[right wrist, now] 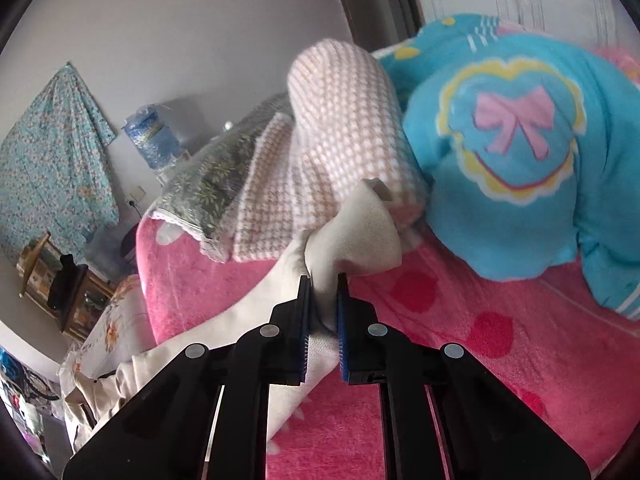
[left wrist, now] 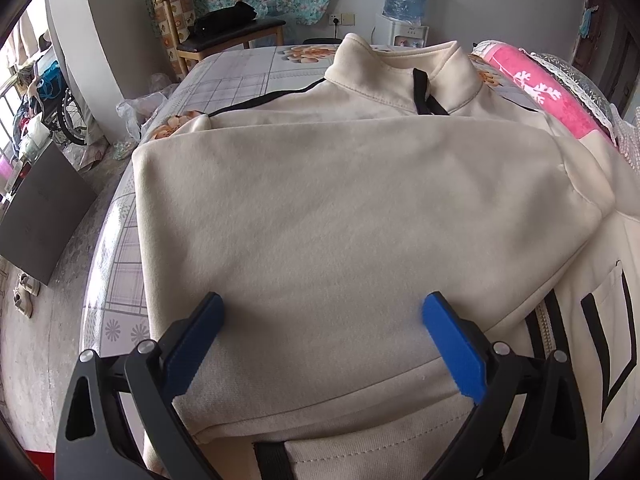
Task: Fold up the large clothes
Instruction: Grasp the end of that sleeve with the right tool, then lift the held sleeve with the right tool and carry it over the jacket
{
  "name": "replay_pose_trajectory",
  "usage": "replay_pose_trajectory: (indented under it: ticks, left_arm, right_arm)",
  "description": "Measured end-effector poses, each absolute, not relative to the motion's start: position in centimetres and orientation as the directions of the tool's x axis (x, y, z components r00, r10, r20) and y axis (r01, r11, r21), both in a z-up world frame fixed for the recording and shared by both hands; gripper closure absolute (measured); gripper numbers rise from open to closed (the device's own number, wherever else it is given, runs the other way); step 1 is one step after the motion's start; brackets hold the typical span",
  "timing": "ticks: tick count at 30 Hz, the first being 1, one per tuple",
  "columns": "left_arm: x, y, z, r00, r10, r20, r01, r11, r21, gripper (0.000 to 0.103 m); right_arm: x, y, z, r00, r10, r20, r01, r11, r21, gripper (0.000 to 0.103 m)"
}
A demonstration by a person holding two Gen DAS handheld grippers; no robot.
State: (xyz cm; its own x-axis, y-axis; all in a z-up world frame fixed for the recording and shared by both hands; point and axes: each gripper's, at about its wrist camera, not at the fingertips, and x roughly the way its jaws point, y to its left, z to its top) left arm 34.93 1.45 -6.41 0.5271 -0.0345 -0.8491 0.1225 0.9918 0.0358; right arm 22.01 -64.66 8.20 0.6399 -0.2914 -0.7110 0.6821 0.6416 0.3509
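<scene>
Bed (left wrist: 120, 240): I see a checked floral sheet. Cream jacket (left wrist: 340, 208): spread on the bed, one side folded over its front, collar at the far end. Pink blanket (right wrist: 460, 340): under the jacket's sleeve (right wrist: 356, 232). My left gripper (left wrist: 322, 320): fingers wide apart above the jacket, holding nothing. My right gripper (right wrist: 324, 308): fingers clamped on the sleeve.

Soft daylight, fisheye-bent edges, dark corner vignette.
</scene>
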Motion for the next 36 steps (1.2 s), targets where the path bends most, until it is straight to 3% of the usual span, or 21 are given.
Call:
replay_pose_trajectory:
  ticks: [7,16,22,29,32,36]
  left_arm:
    - [34.9,1.4,-6.4,0.534,-0.035,-0.845,0.122,0.992,0.036,0.005]
    - [33.8,2.5,-3.7,0.574,-0.058,-0.817,0.131,0.991,0.021,0.007]
    - [32.2,5.5,-1.8,0.583,-0.121,-0.803,0.126,0.99,-0.057,0.021]
    - [30.6,8.5,-1.2,0.559,-0.26,-0.787,0.176,0.965,-0.194,0.048]
    - [30.1,9.6,-1.3,0.541,-0.325,-0.775,0.2,0.946,-0.257,0.056]
    - [29.7,10.4,-1.5,0.515,-0.406,-0.755,0.224,0.914,-0.339,0.058]
  right_arm:
    - [23.4,-58.5,16.3,0.755,-0.291,-0.588,0.535,0.791,0.296,0.093]
    - [28.3,-47.9,22.5,0.873,-0.123,-0.471,0.264,0.933,0.246,0.094]
    - [31.7,-40.8,21.7,0.89,0.065,-0.452,0.06,0.965,0.256,0.094]
    - [35.4,-30.7,16.6,0.787,0.316,-0.53,-0.169,0.937,0.307,0.094]
    - [36.3,-25.1,13.0,0.693,0.397,-0.602,-0.273,0.917,0.291,0.094]
    - [36.9,-18.8,7.0,0.525,0.469,-0.71,-0.406,0.872,0.275,0.092]
